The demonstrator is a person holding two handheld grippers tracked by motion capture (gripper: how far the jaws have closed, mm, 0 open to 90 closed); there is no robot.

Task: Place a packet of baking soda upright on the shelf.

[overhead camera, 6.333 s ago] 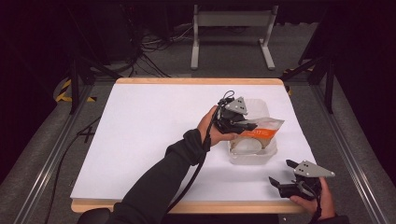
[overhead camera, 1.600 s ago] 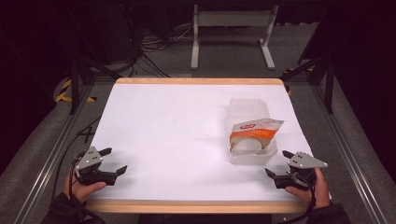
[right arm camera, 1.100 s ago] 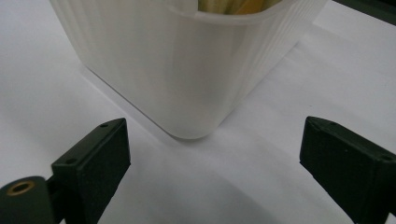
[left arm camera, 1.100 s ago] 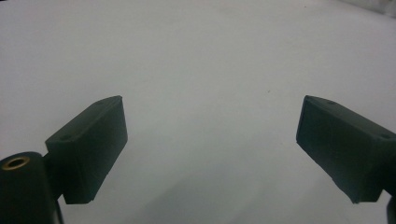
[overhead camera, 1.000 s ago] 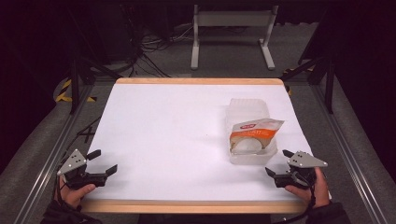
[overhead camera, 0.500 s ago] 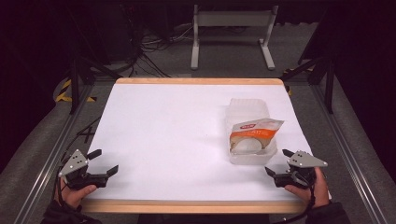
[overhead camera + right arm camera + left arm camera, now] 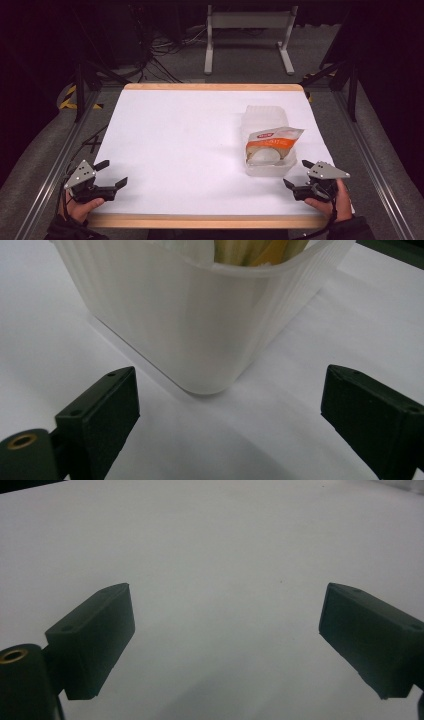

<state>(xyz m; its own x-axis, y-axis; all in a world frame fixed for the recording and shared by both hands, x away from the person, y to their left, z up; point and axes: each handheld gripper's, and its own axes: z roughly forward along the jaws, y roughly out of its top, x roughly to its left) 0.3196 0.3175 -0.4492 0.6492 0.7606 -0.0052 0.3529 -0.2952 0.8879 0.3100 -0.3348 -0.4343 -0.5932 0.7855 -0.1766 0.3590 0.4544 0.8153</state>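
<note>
A translucent plastic tub stands on the right half of the white table. An orange and white packet lies in it, sticking over the near end. In the right gripper view the tub's near corner rises just beyond the jaws, with the packet's edge above the rim. My right gripper rests at the near right, open and empty, a short way from the tub. My left gripper sits at the near left corner, open and empty, with bare white table between its jaws.
The table's wooden front edge runs just behind both hands. Metal rails flank the table on either side. A grey stand and cables lie on the floor beyond the far edge.
The left gripper let go of the packet over the tub and drew back to the near left corner, then settled. The right gripper has stayed in place.
</note>
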